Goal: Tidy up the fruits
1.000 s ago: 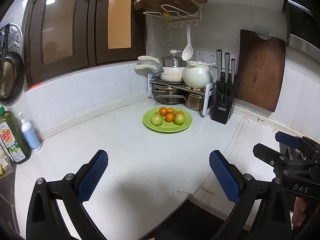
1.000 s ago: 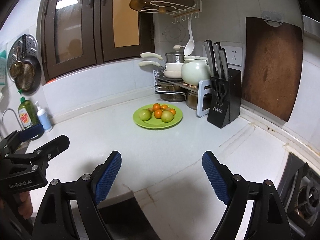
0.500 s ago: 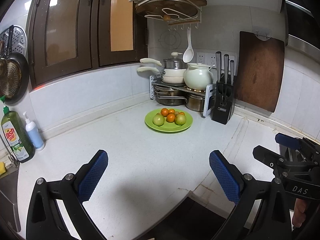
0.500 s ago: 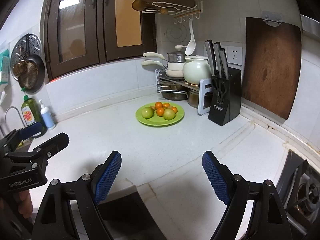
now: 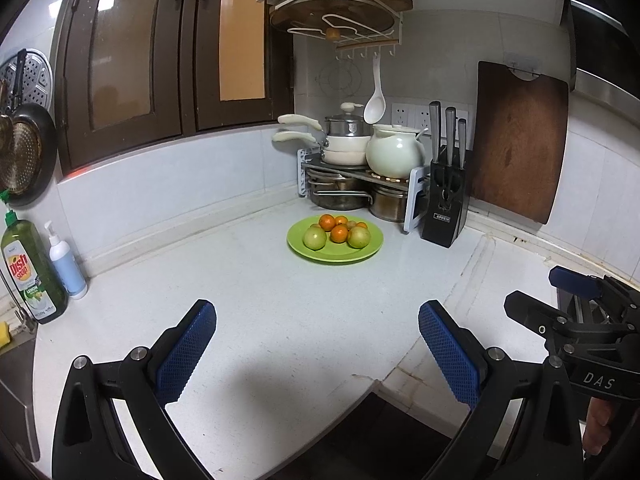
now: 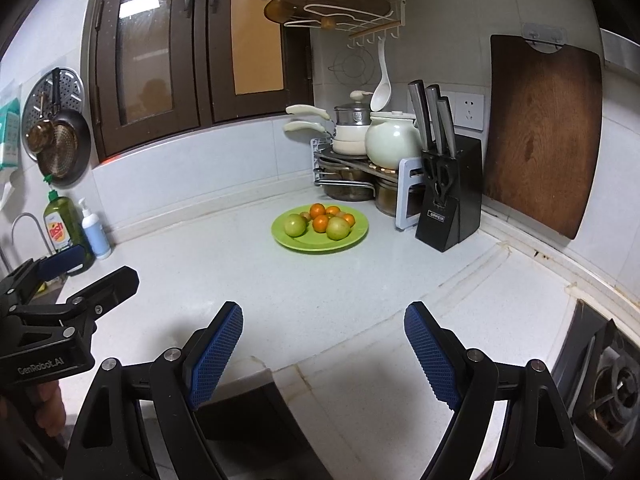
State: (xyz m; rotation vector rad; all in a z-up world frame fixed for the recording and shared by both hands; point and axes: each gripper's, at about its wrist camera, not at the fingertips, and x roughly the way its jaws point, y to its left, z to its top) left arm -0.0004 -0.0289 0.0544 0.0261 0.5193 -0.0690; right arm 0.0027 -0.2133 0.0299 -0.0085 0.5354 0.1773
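Observation:
A green plate (image 5: 320, 255) sits on the white counter near the back corner, holding two green apples (image 5: 314, 238) and several small oranges (image 5: 339, 233). It also shows in the right wrist view (image 6: 308, 244) with the apples (image 6: 295, 225) and oranges (image 6: 320, 223). My left gripper (image 5: 318, 320) is open and empty, low over the counter's front edge, well short of the plate. My right gripper (image 6: 323, 324) is open and empty, also near the front edge. Each gripper shows at the side of the other's view.
A pot rack with pans and a cream teapot (image 5: 394, 154) stands behind the plate. A black knife block (image 5: 446, 208) and a brown cutting board (image 5: 520, 144) are to its right. Dish soap (image 5: 30, 272) stands far left. A stove burner (image 6: 612, 384) is at right.
Both views have shifted slightly; the plate sits a little nearer the centre and the grippers have risen a bit. Both grippers stay open and empty.

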